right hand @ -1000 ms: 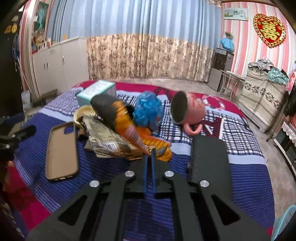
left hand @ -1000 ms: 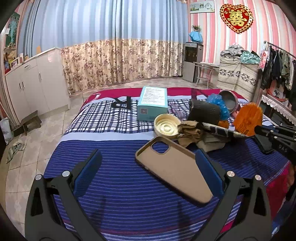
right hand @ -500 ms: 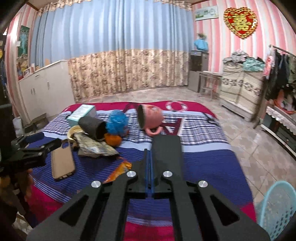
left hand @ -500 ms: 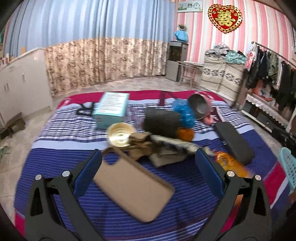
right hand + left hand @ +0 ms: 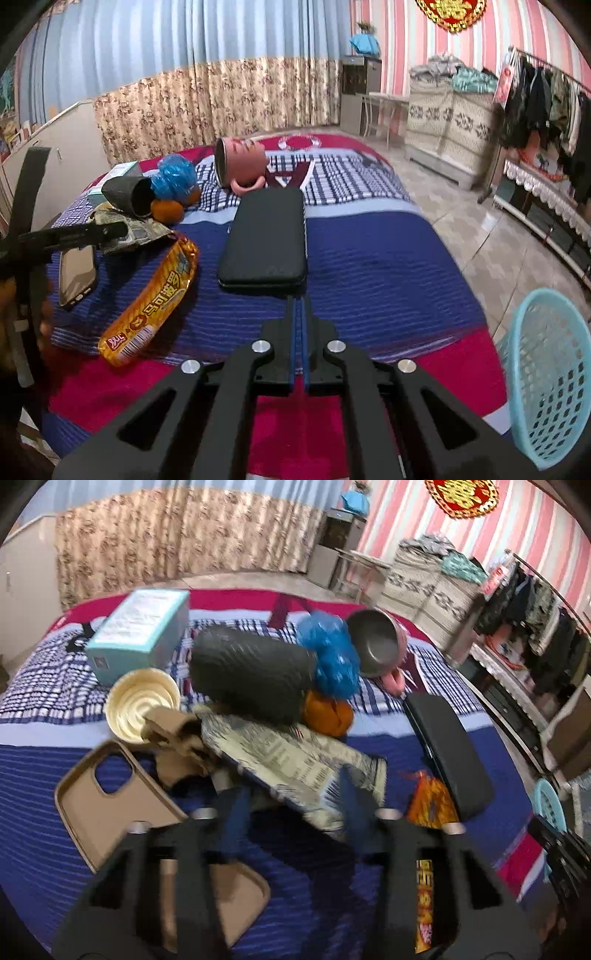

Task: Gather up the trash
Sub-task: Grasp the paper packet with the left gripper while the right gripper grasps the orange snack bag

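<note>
Left wrist view shows the left gripper (image 5: 291,794) tipped down over the heap on the bed, its jaws closing around the near end of a crumpled printed wrapper (image 5: 295,753). The wrapper lies between the blue pads, though blur hides whether they press on it yet. To my eye it was chosen because its loose end juts out of the heap toward the near edge, free of the heavier things.

An orange snack wrapper (image 5: 155,284) lies flat to the right of it, just beside a black case (image 5: 266,240), and looks like the next piece of trash. The right gripper (image 5: 299,314) hangs over the near edge of the bed with its jaws pressed together on nothing, likely waiting its turn. A pale blue basket (image 5: 546,376) stands on the floor at the near right, probably where the trash belongs.

Further back sit a tan phone case (image 5: 110,805), a cream bowl (image 5: 142,701), a dark ribbed cup on its side (image 5: 251,672), a blue crumpled bag (image 5: 332,657), a pink mug (image 5: 240,166) and a teal box (image 5: 140,635). The blue striped bedspread (image 5: 369,266) is soft, so light things sink a little. Flowered curtains, pink striped walls and a clothes rack ring the room.
</note>
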Motion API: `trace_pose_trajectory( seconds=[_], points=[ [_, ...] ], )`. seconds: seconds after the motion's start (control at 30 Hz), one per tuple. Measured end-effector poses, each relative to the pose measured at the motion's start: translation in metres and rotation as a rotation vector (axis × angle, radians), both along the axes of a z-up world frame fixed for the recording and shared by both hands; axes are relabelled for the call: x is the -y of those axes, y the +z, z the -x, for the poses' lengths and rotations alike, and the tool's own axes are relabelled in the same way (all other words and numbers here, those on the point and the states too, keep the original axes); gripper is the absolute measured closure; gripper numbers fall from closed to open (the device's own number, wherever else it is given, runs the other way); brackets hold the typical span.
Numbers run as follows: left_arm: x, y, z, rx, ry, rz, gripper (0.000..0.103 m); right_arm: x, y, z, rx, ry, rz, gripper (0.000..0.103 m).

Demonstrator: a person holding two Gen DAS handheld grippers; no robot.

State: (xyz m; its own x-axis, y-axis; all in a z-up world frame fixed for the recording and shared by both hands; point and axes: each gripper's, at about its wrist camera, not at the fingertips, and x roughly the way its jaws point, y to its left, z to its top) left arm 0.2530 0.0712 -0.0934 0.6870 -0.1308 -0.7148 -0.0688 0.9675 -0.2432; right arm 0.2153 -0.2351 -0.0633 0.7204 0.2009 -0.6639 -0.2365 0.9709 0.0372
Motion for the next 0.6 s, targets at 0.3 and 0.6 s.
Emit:
trace_pose_trajectory(
  seconds=[0.3, 0.6],
  points=[
    [-0.021, 0.018, 0.069, 0.067, -0.042, -0.054, 0.088, -0.041, -0.015, -0.005, -0.051, 0.058, -0.027, 0.1],
    [-0.056, 0.025, 0.122, 0.114, 0.011, -0.199, 0.088, -0.079, -0.015, 0.004, -0.029, 0.09, -0.021, 0.029]
  ],
)
